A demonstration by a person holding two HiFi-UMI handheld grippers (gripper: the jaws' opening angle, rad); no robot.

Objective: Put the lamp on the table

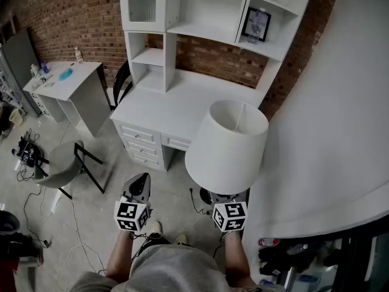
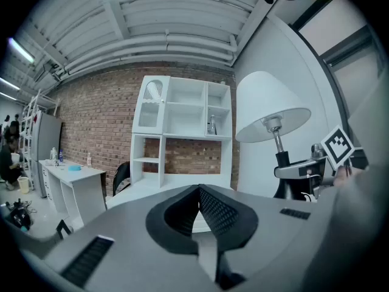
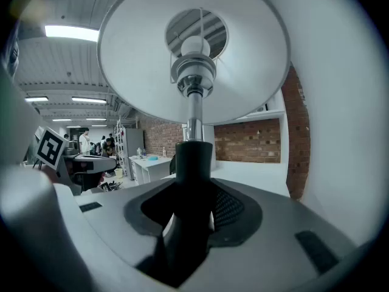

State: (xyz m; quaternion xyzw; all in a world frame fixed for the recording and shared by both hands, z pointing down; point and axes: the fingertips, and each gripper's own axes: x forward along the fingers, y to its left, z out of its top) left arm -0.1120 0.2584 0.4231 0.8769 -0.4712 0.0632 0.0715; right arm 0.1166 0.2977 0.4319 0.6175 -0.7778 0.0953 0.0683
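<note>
A table lamp (image 1: 226, 145) is being held in the air just off the white worktop's (image 1: 176, 105) front right corner, not yet set down. Its rigid black stem (image 3: 193, 163), judged the surest hold, is being pinched by the fingers of the right gripper (image 3: 193, 208). The fingers of the left gripper (image 2: 197, 215) are being kept pressed together, empty. The wide white shade (image 3: 140, 59) is being judged light, top-heavy and easily dented.
</note>
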